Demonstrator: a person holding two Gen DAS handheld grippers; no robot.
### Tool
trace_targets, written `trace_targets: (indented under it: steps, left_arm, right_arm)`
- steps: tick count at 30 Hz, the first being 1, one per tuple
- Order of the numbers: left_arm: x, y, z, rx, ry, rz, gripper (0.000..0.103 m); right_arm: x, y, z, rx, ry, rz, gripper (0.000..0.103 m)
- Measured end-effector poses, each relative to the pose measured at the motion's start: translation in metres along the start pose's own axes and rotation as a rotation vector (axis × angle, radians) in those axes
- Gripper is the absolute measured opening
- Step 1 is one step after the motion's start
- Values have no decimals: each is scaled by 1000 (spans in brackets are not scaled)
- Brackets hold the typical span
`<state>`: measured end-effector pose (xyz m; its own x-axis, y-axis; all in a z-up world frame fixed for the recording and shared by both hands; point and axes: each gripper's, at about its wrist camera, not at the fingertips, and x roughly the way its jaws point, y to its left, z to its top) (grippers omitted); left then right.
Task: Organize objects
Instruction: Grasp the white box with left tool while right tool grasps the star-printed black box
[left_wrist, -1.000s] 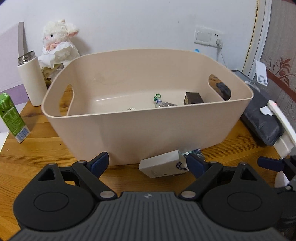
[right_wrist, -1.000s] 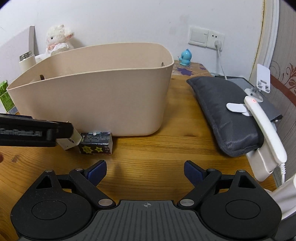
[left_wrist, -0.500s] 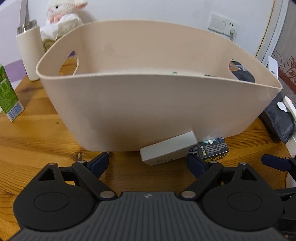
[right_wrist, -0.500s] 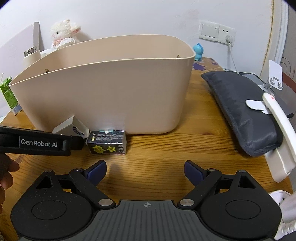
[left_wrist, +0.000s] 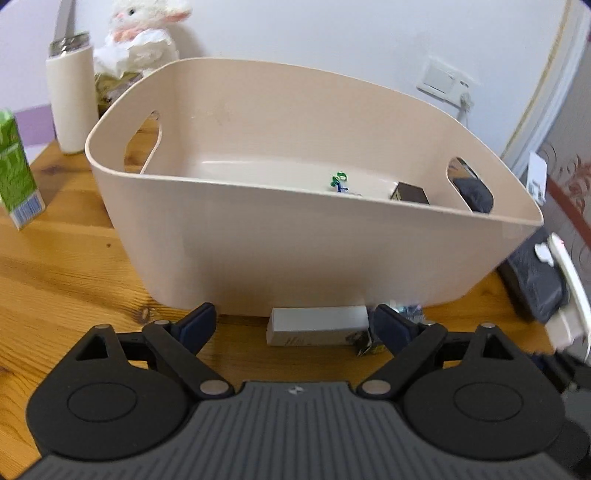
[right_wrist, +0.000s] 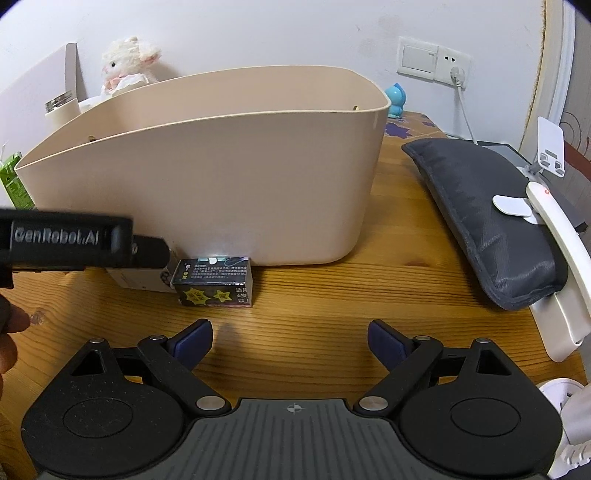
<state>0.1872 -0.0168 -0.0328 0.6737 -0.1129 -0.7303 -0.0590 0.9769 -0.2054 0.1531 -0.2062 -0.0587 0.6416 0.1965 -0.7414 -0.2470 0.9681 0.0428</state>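
While the left gripper (left_wrist: 291, 323) hangs low over the worktop (left_wrist: 66, 280), its fingers spread wide and holding nothing, the white box (left_wrist: 317, 325) lies between them at the lower centre of the frame, tight against the foot of the beige bin (left_wrist: 295, 254). Half a second ago the same view sat lower and the bin's rim hid its contents; now the camera has risen and tipped forward, so the bin's floor shows again, with a small dark box (left_wrist: 409, 192) and a green-and-white trinket (left_wrist: 338, 181) in its right half. The white box has also turned from a slant to lie square across the gap between the fingers, which suggests the gripper has lined itself up for a pinch across the box's long sides.

From the right wrist view, the right gripper (right_wrist: 290, 341) is likewise open and empty, near the bottom of the frame. The dark star-printed box (right_wrist: 214, 282) lies just ahead of it at left of centre, touching the white box (right_wrist: 142, 278), which the left gripper's black body partly covers. That dark box sits closer and larger than it did a moment back, so the right gripper has eased toward it.

Neither box is gripped yet. Both loose boxes remain outside the bin, so the sorting is part done; the likely next step is closing on the white box and lifting it over the rim.
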Motion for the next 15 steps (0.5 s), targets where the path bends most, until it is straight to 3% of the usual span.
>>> trace_targets:
  steps: [3, 11, 15]
  left_arm:
    - [4, 0, 0, -57, 4, 24, 98]
    - [5, 10, -3, -82, 22, 48, 98]
    - [5, 12, -3, -26, 31, 156, 98]
  right_arm:
    - [0, -1, 1, 8, -1, 2, 92]
    - [3, 5, 6, 5, -3, 17, 93]
    - [7, 12, 6, -2, 0, 25, 94]
